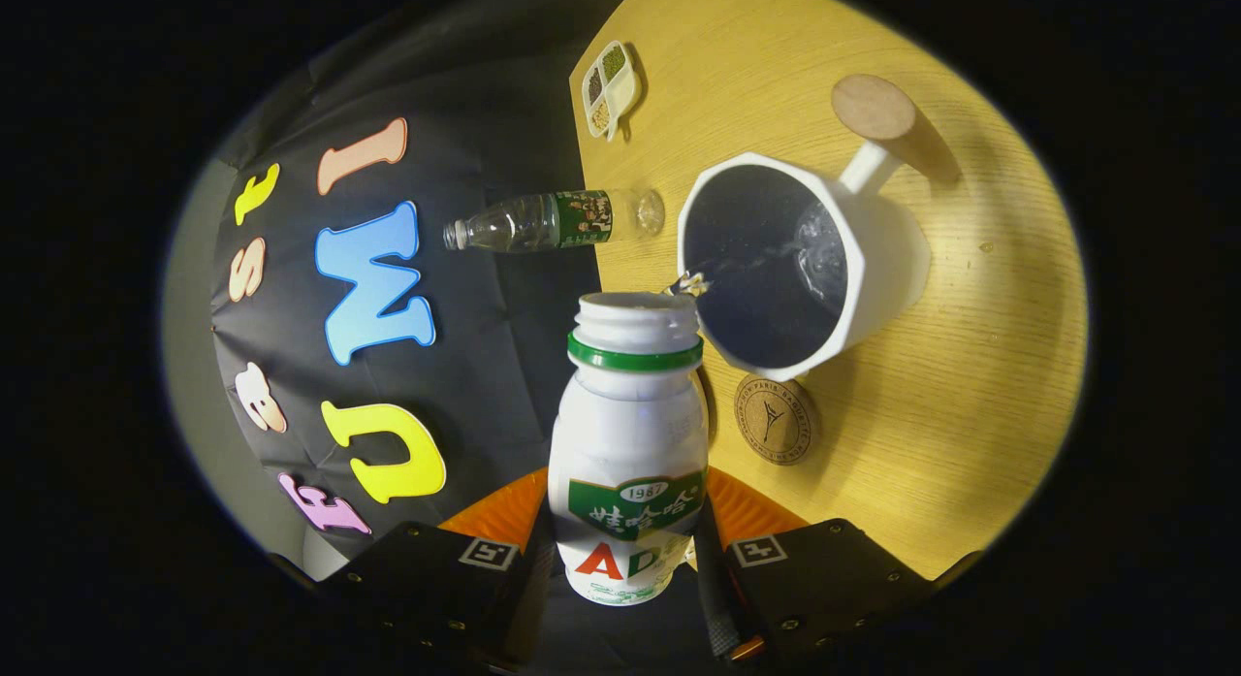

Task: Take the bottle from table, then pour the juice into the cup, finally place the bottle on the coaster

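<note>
Now the claw (628, 550) grips the white drink bottle (628, 463) at lower centre, tipped, juice streaming into the white cup (873, 259); the round coaster (774, 420) below it awaits the bottle.

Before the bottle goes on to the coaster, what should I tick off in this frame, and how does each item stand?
1. Fingers clamp the bottle from both sides: ok.
2. Bottle mouth uncapped and aimed at the cup: ok.
3. Stream landing inside the cup, liquid visible in it: ok.
4. Pouring finished: not ok, liquid is leaving the mouth.
5. Coaster bare and beside the cup on the table: ok.
6. Juice left in the bottle: cannot tell, its wall is opaque.
</note>
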`<state>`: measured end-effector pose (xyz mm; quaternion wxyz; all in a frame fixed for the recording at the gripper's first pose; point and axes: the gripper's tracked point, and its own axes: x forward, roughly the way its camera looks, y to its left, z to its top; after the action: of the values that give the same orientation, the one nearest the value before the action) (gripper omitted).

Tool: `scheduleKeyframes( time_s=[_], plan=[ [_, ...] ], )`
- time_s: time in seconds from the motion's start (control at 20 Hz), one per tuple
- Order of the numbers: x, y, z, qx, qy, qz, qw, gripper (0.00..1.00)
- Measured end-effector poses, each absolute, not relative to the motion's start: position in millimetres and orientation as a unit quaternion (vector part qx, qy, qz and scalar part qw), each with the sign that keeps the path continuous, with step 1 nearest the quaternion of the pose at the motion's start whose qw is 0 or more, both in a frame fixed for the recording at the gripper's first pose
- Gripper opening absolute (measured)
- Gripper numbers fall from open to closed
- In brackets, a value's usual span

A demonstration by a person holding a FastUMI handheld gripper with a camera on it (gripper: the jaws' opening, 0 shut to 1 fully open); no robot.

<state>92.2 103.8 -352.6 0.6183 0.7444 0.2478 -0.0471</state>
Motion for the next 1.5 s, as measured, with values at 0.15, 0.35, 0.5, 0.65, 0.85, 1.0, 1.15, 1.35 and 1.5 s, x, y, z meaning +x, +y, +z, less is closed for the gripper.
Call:
scheduleKeyframes(
  time_s=[0.15,0.35,0.5,0.65,0.85,1.0,1.15,1.35,1.5],
  plan=[
    [91.5,103.2,-353.3,0.749,0.246,-0.048,0.614,0.65],
    [88.9,102.1,-354.1,0.751,0.247,-0.051,0.610,0.65],
    [88.0,101.1,-353.3,0.752,0.245,-0.052,0.610,0.65],
    [88.7,99.8,-350.5,0.756,0.244,-0.049,0.606,0.65],
    [90.6,99.8,-347.6,0.759,0.241,-0.049,0.603,0.65],
    [88.6,101.5,-351.4,0.763,0.243,-0.057,0.596,0.65],
    [88.3,102.8,-349.0,0.773,0.239,-0.060,0.585,0.65],
    [88.8,101.2,-346.3,0.785,0.232,-0.059,0.572,0.65],
    [90.9,99.2,-346.2,0.786,0.230,-0.061,0.571,0.65]
  ],
)
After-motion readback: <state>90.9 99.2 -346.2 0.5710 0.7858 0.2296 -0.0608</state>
